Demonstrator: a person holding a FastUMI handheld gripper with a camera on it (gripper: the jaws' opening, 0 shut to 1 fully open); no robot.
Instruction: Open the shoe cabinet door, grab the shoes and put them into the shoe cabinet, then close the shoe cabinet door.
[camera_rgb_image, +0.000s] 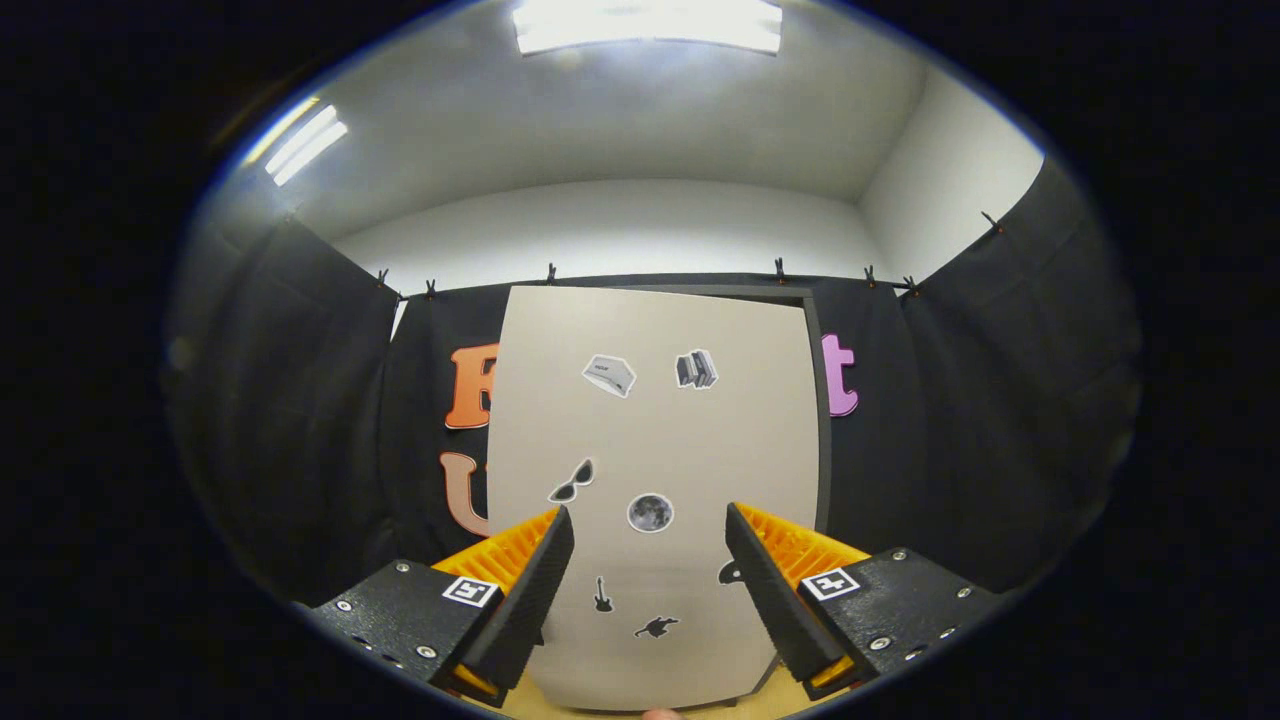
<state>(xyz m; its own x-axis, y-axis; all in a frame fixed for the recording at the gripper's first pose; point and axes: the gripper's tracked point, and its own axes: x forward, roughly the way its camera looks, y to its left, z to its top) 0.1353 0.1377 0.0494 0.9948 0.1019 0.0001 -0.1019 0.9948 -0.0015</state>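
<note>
Now, with gripper (650, 560) wide open and empty, door (655, 480) dead ahead beyond the fingers — better to hook its right edge and swing gently, not push flat.

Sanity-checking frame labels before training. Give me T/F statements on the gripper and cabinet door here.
1. The gripper has its fingers spread apart with nothing between them. True.
2. The cabinet door stands just ahead of the fingers, its beige face toward the camera. True.
3. A shoe is clamped between the fingers. False: both fingers are free and no shoe is held.
4. The door face is plain. False: it carries several small stickers, including a round moon sticker and a sunglasses sticker.
5. The fingers have orange ribbed backs. True.
</note>
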